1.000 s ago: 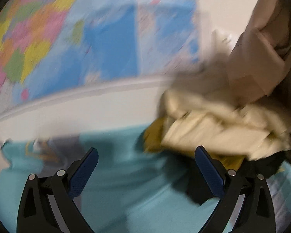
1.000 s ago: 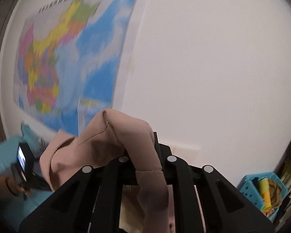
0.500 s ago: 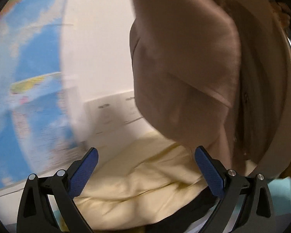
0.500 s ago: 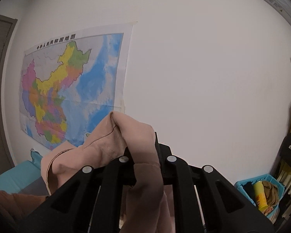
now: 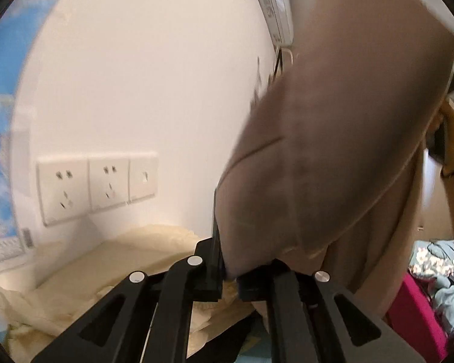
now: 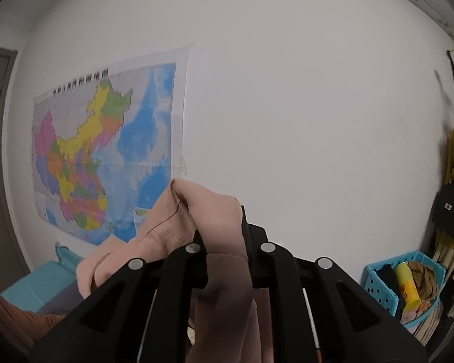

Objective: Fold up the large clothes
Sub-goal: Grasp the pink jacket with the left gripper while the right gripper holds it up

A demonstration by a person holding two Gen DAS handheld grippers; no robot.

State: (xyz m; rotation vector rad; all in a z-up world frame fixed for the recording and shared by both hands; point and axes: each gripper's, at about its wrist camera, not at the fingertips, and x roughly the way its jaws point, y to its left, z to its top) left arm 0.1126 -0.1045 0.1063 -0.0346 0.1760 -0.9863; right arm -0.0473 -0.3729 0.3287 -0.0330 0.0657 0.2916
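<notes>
- The beige garment (image 5: 342, 139) is the largest thing before me. It hangs in the air in front of the white wall (image 5: 142, 75), held up between my two tongs, and none of it that I see rests on a surface.
- I judge it to be soft and limp, of middle weight. It drapes in long folds and keeps no shape of its own, so it will sag wherever I do not hold it.
- The cloth looks matte and not slippery, and not fragile. I think a firm pinch will not harm it.
- Below it lies a pile of cream fabric (image 5: 84, 275) against the wall. I would keep the garment apart from it when I lay it down.
- My left tongs (image 5: 228, 275) are closed on a lower edge of the garment, and the cloth rises from there.
- My right tongs (image 6: 224, 233) are closed on a bunched part with a stitched seam (image 6: 166, 220), which spills over them.
- For folding I judge the best hold is on a seam or a hem at two corners, well apart, so that the weight pulls the panel flat.
</notes>
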